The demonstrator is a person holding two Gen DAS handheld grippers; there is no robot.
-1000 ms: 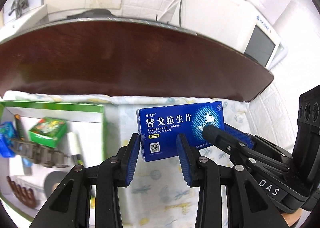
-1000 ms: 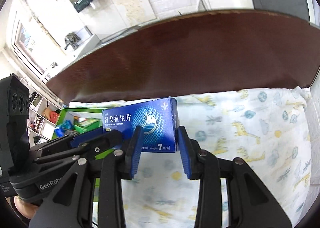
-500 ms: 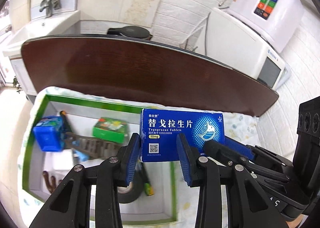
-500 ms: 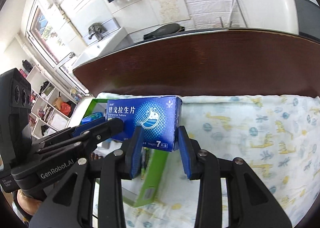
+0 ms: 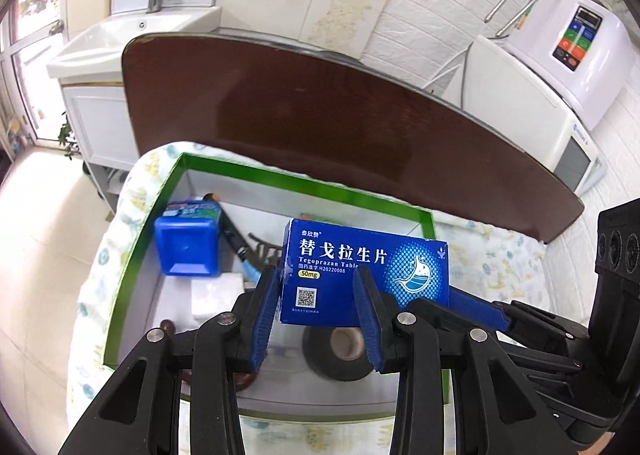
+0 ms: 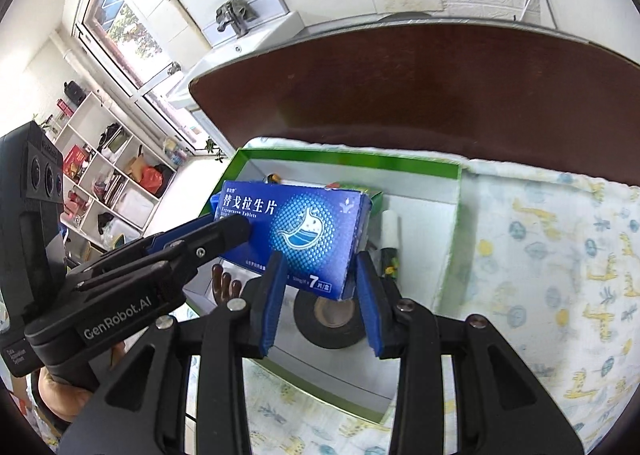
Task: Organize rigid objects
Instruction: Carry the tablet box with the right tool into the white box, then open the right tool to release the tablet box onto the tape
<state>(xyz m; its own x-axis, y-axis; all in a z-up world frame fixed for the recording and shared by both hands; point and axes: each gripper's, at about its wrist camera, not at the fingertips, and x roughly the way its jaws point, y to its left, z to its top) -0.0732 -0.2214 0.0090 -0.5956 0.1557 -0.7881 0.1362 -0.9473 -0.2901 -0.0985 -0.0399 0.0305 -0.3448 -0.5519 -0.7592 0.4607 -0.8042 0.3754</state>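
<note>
A blue tablet box [image 5: 362, 275] with white Chinese lettering hangs in the air over a green-rimmed white tray [image 5: 168, 191]. My left gripper [image 5: 318, 311] is shut on its left end and my right gripper [image 6: 318, 287] is shut on its right end [image 6: 304, 235]. In the tray lie a black tape roll [image 5: 340, 355], a blue plastic box [image 5: 188, 243], a white block [image 5: 216, 295], a green box [image 6: 374, 195] and a white tube [image 6: 390, 231]. Dark tools behind the tablet box are partly hidden.
The tray [image 6: 448, 255] sits on a cloth with animal prints [image 6: 560, 255] on a dark brown table [image 5: 320, 115]. A white washing machine [image 5: 540, 95] stands at the right, a sink [image 5: 132, 35] at the back left, shelves [image 6: 108, 183] far left.
Both grippers have carried the tablet box leftward, from over the patterned cloth to above the tray. Both grips on the box are unchanged.
</note>
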